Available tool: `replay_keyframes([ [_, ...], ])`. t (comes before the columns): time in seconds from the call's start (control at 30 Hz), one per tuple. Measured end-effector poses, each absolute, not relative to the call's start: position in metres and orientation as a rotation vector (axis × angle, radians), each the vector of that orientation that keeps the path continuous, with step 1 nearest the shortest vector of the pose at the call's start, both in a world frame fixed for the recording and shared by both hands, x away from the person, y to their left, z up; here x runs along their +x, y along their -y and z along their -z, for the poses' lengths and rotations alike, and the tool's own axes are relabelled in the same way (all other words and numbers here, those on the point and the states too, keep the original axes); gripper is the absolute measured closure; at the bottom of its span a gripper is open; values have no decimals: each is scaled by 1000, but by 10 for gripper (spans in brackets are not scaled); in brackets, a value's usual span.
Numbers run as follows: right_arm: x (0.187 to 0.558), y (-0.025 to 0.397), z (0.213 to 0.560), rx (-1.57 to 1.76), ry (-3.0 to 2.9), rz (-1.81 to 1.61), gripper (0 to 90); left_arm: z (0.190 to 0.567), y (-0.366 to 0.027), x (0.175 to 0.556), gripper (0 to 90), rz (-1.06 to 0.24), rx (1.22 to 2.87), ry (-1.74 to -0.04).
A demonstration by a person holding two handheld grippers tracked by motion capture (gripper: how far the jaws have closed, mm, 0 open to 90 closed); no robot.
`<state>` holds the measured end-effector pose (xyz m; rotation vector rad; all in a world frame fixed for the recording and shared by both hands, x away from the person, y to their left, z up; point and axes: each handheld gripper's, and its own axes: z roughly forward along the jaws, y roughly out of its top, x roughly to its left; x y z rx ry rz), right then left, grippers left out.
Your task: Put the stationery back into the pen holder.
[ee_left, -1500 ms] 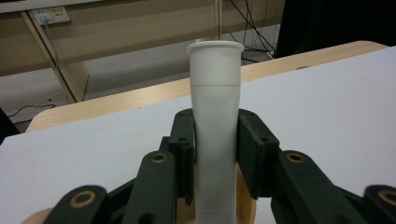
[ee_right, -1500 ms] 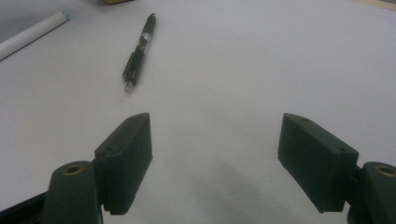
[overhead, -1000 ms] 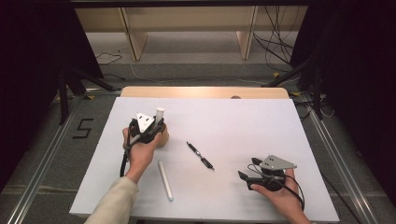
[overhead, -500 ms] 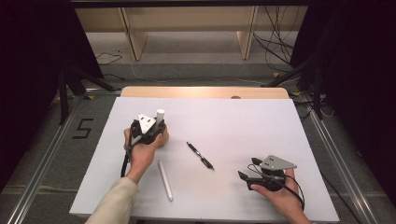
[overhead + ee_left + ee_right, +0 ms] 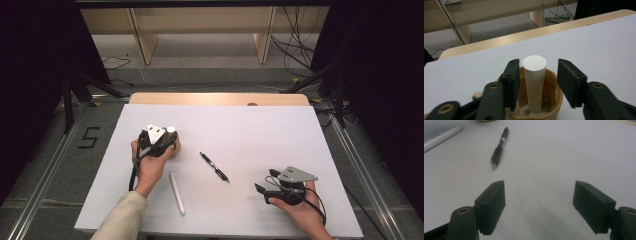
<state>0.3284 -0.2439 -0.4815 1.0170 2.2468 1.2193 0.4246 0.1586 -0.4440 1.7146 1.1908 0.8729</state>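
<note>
In the high view I have my left gripper (image 5: 167, 137) at the left-centre of the frame, sitting over a small wooden cup (image 5: 174, 147) on the white table (image 5: 260, 130). From the left gripper view, the cup (image 5: 551, 86) fills the lower middle of the frame and a white tube (image 5: 534, 80) stands upright inside it, cap end up. My jaws stand apart on either side of the tube, a gap showing on each side, so nothing is clamped.

My right gripper (image 5: 266, 184) is at the lower right of the high view, held low over the table, with the grey plate on top. In the right gripper view its jaws are spread wide with only bare table between them.

A black pen (image 5: 214, 166) lies near the middle of the high view, slanting from upper left to lower right, well apart from both grippers. In the right gripper view the pen (image 5: 499, 143) sits in the upper left, ahead of the jaws. A white stick (image 5: 176, 193) lies on the table below the cup, in the lower-left part of the high view, just beside my left forearm; its end (image 5: 441, 137) shows at the upper left corner of the right gripper view.
</note>
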Motion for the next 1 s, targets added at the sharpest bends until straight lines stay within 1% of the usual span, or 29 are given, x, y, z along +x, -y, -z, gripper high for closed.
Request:
replay_keyframes([
  [0.3,328,243,482,1011,-2245,-1220,267,436,-163,408,358,-896,1723,-1209],
  [0.77,328,241,482,985,-2246,-1217,282,439,-169,384,321,-780,1744,-1229],
  [1.0,329,234,482,945,-2242,-1220,307,444,-170,374,313,-733,1751,-1226],
])
